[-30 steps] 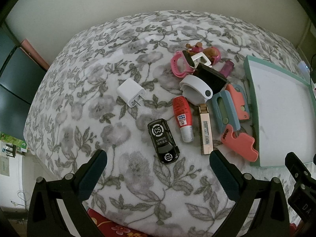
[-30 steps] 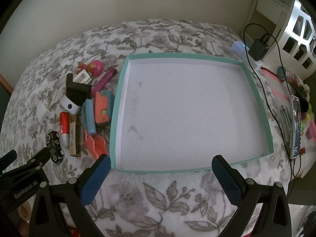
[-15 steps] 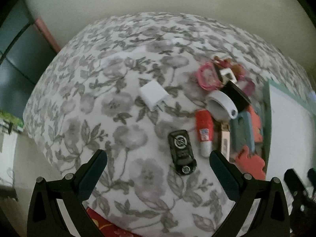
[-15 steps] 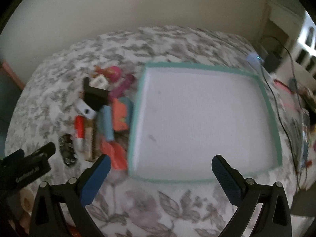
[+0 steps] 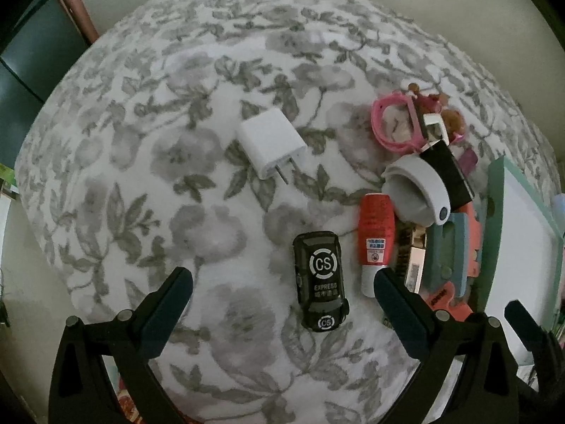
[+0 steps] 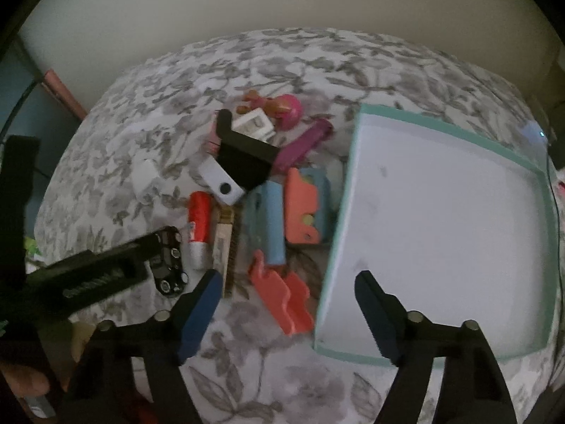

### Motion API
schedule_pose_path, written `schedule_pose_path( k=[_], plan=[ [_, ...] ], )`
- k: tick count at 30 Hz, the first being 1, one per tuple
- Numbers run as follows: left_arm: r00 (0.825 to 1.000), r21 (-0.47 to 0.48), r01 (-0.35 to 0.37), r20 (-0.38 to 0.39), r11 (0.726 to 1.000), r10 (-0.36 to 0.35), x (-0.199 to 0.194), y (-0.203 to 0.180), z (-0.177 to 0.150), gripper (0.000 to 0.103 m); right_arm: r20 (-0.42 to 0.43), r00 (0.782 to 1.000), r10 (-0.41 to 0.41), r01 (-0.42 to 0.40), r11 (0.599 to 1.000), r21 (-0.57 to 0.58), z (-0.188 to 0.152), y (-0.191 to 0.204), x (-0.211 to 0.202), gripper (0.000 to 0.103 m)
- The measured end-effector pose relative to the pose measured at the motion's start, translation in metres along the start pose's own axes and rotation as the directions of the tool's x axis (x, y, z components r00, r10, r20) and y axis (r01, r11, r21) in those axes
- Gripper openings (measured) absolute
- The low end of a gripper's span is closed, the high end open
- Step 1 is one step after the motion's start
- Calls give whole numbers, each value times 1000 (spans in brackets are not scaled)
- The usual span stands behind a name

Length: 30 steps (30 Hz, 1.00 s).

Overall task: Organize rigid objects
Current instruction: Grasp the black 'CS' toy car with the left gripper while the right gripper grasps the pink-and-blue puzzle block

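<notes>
A black toy car (image 5: 320, 280) is seen lying on the floral bedspread (image 5: 176, 162), between the spread fingers of the released left hand-held gripper (image 5: 282, 300). The right hand-held gripper (image 6: 286, 304), also released, is held above coral plastic pieces (image 6: 282, 304) beside a teal-rimmed tray (image 6: 335, 240).

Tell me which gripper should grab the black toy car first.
Left. The left gripper is open with the black toy car directly between its fingers; the right gripper faces the salmon piece instead.
</notes>
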<state>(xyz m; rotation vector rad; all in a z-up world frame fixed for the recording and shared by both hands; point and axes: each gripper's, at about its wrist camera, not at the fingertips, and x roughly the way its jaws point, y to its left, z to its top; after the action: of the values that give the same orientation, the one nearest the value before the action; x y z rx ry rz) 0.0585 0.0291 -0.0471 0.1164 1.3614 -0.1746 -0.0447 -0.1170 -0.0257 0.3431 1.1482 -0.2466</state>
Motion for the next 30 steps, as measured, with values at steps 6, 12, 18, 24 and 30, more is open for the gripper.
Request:
schedule_pose_path(
  k=[6,12,18,24,30],
  plan=[
    [999,14,5,-53,1000,-4,18,-10,7,101,-34,998,46,-47,999,-13,11,4,16,64],
    [998,27,-28,-50,999,29,27,-13,11,97,-92,994,51,-50,999,17,17,0,42,55],
    [998,44,-18,-67,999,21,48,-23,19,73,-132,989,70,-68,997,25,21,3,59,49],
    [998,38,-14,-60,999,16,51,-25,21,68,-133,990,44,-46,999,-12,24,11,71,44],
    [999,78,17,-49,997,-13,39,-29,17,38,-115,993,10,-16,999,-49,21,18,69,41]
  ],
)
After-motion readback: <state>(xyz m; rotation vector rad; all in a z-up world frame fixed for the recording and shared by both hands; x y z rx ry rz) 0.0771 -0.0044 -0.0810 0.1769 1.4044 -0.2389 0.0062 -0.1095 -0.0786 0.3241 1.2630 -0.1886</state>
